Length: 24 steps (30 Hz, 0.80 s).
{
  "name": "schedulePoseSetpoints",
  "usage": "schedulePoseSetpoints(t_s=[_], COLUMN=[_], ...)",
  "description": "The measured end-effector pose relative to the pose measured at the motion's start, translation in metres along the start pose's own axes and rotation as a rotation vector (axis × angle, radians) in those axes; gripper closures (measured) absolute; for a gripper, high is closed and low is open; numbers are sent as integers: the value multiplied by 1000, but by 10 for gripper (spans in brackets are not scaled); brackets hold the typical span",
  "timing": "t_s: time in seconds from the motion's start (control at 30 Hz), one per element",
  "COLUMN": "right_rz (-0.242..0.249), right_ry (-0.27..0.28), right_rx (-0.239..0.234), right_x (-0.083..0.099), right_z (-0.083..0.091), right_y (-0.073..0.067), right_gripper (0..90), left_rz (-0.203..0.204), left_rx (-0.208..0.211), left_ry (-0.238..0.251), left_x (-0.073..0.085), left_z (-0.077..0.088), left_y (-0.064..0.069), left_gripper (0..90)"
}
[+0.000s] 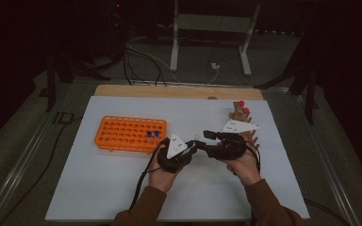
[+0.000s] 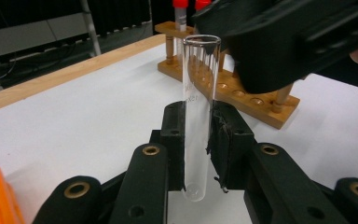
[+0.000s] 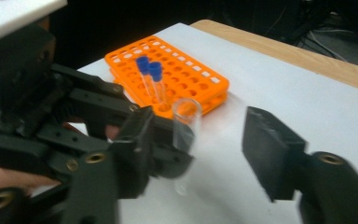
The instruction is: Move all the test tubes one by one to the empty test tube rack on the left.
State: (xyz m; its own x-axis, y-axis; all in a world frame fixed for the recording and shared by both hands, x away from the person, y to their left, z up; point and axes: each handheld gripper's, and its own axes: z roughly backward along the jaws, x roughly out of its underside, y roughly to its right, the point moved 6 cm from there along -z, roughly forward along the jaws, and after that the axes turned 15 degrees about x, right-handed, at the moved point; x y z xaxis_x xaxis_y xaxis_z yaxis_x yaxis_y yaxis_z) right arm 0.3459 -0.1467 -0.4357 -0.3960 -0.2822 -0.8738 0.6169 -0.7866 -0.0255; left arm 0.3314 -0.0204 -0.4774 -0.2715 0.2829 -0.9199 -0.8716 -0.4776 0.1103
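Above the middle of the white worktop (image 1: 122, 188), the person's two hands bring the grippers tip to tip. The left gripper (image 2: 197, 140) has its jaws closed on a clear, uncapped glass test tube (image 2: 198, 116), which stands upright between the two black pads; the pads press on its lower half, while its open rim rises above them and its rounded bottom pokes out below. In the high view the left gripper (image 1: 188, 149) sits just to the left of the right gripper (image 1: 206, 137), with the tube a faint pale spot between them.

The right gripper (image 3: 214, 140) has its jaws parted: in the right gripper view one pad stands clear to the right of the tube (image 3: 185, 126), with white worktop showing in the gap, so these jaws press on nothing. No earlier picture is needed to see that the tube hangs in the left gripper alone.

Left of the hands lies an orange plastic tube rack (image 1: 129, 133) holding two blue-capped tubes (image 1: 152, 135). Behind the right hand stands a wooden tube rack (image 1: 241, 117) with two red-capped tubes (image 1: 243, 107).
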Motion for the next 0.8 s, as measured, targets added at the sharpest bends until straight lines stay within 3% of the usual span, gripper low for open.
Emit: schedulePoseSetpoints(t_s=[0.17, 0.3, 0.53, 0.8], right_rz=[-15, -31, -35, -72], right_ry=[13, 14, 7, 28], right_rx=[27, 80, 168, 203], right_x=[5, 11, 22, 30], right_z=[3, 5, 8, 16], right_y=[10, 20, 36, 51], right_gripper=[272, 154, 87, 22], left_rz=[11, 12, 27, 43], left_rx=[-9, -16, -24, -34], left_ry=[3, 2, 16, 28], left_x=[2, 3, 3, 4], left_z=[6, 11, 21, 33], left_y=[-4, -6, -10, -16], left_gripper=[762, 762, 762, 762])
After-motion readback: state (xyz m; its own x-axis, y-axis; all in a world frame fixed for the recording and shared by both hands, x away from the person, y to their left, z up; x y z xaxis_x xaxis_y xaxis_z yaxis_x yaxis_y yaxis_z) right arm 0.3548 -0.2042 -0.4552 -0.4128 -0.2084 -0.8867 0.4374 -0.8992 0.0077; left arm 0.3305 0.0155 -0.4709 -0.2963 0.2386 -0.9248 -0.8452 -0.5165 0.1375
